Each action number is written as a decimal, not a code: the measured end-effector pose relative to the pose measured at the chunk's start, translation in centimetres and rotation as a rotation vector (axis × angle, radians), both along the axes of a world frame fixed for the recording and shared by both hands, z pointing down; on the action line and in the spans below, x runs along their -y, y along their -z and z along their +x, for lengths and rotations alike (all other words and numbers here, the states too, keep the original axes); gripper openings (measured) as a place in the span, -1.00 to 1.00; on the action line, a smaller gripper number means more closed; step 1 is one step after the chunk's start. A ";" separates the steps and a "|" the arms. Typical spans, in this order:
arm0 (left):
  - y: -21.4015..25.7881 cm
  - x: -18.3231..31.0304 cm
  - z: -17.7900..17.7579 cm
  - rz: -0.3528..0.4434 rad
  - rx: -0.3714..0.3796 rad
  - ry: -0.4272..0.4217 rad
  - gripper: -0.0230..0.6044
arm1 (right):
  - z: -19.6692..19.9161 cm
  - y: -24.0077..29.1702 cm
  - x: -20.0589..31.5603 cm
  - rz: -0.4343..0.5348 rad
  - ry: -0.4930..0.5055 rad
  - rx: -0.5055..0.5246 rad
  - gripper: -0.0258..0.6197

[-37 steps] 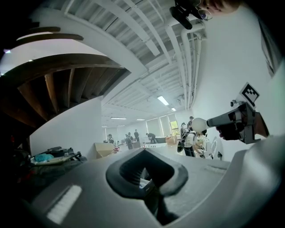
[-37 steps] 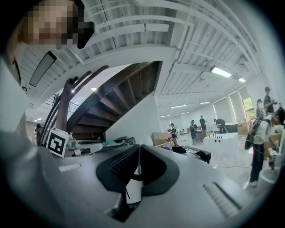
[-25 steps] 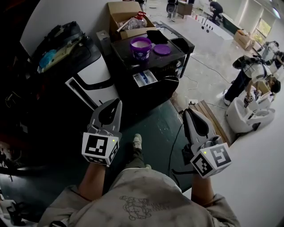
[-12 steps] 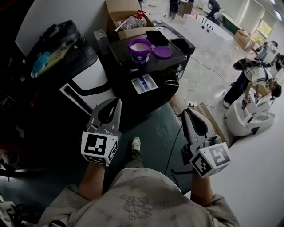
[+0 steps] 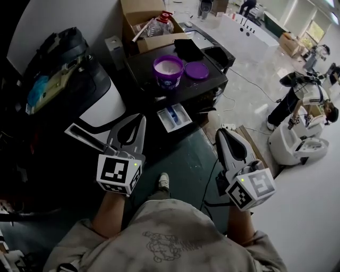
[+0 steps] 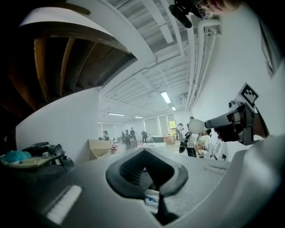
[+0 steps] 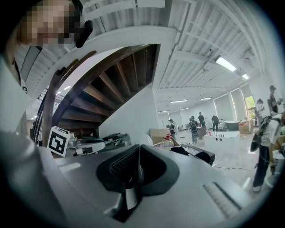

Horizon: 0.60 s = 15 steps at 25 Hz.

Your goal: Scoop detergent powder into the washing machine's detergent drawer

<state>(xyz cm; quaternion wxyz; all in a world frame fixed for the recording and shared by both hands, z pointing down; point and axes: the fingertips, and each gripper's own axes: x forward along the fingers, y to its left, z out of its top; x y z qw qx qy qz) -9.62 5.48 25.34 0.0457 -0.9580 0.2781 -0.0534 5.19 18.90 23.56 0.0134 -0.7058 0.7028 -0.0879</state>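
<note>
A black washing machine [image 5: 183, 87] stands ahead in the head view. Its white detergent drawer [image 5: 173, 117] is pulled out at the front, with a blue insert inside. On the machine's top sits an open purple tub of white powder [image 5: 168, 69], its purple lid [image 5: 197, 70] lying to the right. My left gripper [image 5: 140, 119] is held low, short of the drawer, shut and empty. My right gripper [image 5: 222, 133] hovers to the right over the floor, also shut and empty. In the left gripper view, the left gripper [image 6: 146, 152] shows its pads pressed together. The right gripper [image 7: 137, 148] looks the same in its own view.
A cardboard box [image 5: 139, 11] with a bottle stands behind the machine. A white and black appliance [image 5: 101, 109] with bags on it is at the left. A cable [image 5: 209, 172] runs over the green floor. At the right are a wooden pallet [image 5: 249, 139], a white tub [image 5: 291, 146] and people [image 5: 300, 93].
The machine, tub and drawer have slid lower and nearer in the head view as the person stepped closer. Both grippers stay shut at about the same height.
</note>
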 end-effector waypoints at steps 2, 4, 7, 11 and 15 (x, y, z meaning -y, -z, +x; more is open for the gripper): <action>0.1 2.4 0.7 -0.002 0.001 -0.007 -0.93 | 0.6 0.1 2.4 0.000 -0.006 -0.001 -0.81; 0.5 4.6 1.5 -0.001 0.001 -0.015 -0.93 | 1.1 0.2 4.7 0.001 -0.011 -0.005 -0.81; 0.6 7.5 2.5 0.004 -0.002 -0.033 -0.93 | 1.8 0.2 7.7 0.003 -0.019 -0.011 -0.81; 0.0 10.5 3.3 0.000 0.000 -0.044 -0.93 | 2.0 -0.2 10.7 -0.002 -0.020 -0.012 -0.81; -0.6 12.1 4.0 -0.015 0.002 -0.049 -0.93 | 2.4 -0.6 12.3 -0.017 -0.016 -0.007 -0.81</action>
